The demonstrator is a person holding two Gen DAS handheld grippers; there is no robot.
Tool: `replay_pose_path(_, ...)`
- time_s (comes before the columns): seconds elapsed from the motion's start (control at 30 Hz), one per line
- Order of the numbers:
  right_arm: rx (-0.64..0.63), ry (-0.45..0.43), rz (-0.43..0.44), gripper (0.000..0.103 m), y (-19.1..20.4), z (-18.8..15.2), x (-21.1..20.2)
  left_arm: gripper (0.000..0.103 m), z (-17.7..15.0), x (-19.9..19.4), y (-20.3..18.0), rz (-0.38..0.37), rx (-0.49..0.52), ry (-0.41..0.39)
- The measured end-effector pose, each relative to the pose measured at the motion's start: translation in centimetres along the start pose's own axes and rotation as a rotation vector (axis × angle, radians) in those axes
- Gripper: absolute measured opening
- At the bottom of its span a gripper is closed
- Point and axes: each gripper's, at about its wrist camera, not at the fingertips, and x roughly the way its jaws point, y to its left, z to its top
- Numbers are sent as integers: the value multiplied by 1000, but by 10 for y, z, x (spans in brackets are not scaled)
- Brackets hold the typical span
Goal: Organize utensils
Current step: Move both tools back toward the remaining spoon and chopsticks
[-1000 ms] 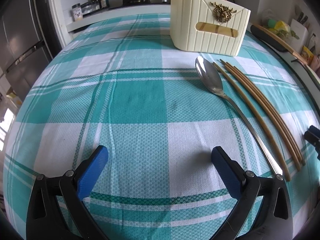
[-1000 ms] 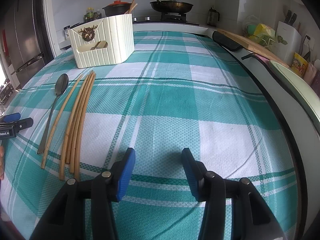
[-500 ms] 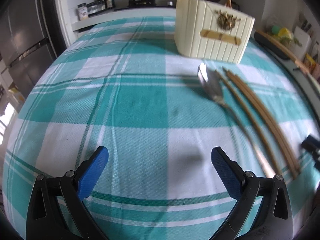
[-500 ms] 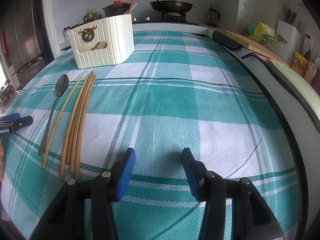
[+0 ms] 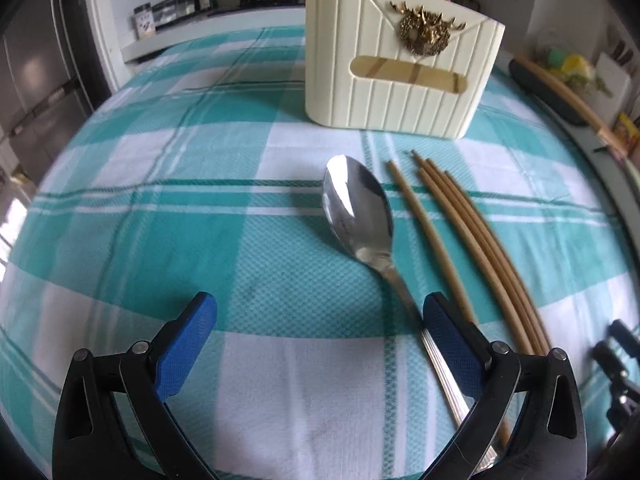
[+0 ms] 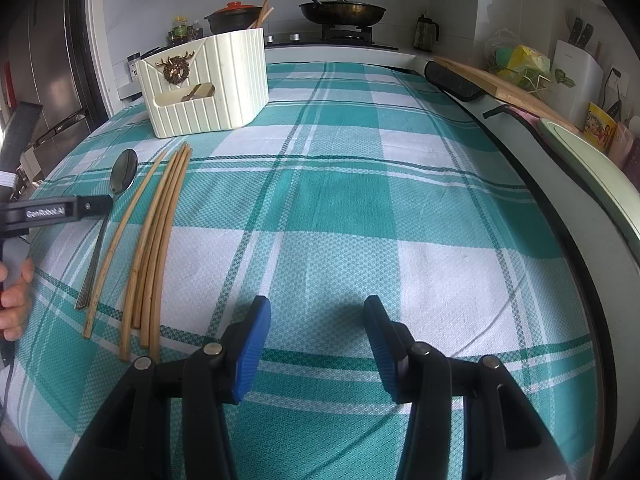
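Observation:
A metal spoon [image 5: 362,216] lies on the teal checked cloth, bowl toward a cream ribbed holder [image 5: 396,60]. Several wooden chopsticks [image 5: 472,236] lie just right of it. My left gripper [image 5: 320,336] is open and empty, low over the cloth; its right finger [image 5: 452,344] sits over the spoon's handle. The right wrist view shows the spoon [image 6: 120,176], the chopsticks [image 6: 160,232], the holder [image 6: 208,80] and the left gripper's body [image 6: 52,212] over the spoon. My right gripper [image 6: 316,344] is open and empty above the cloth, right of the chopsticks.
The table's right edge [image 6: 560,208] runs beside a counter with a cutting board [image 6: 496,84] and a knife block [image 6: 576,72]. A stove with a pan [image 6: 344,8] and a pot [image 6: 236,16] stands behind the holder. A fridge [image 5: 36,68] is at the left.
My left gripper has moved forward and to the right, so the spoon and holder are much closer and its right finger is now over the spoon's handle. My right gripper has stayed still.

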Motion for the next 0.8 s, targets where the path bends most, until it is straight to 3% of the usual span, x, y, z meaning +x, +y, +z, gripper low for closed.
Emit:
replay_pose_path(0.13, -1, 0, -1, 49, 0, 0, 0, 103, -7, -2, -6, 32, 57, -2)
replay_pose_path(0.37, -1, 3, -6, 51, 1, 1, 0, 103, -7, -4, 8, -2, 58, -2)
replay_pose_path(0.57, -70, 56, 166, 48, 32, 35, 5, 103, -7, -4, 10, -12, 68, -3)
replay_pose_path(0.8, -192, 162, 267, 21, 76, 72, 40, 103, -8, -3, 10, -11, 70, -4)
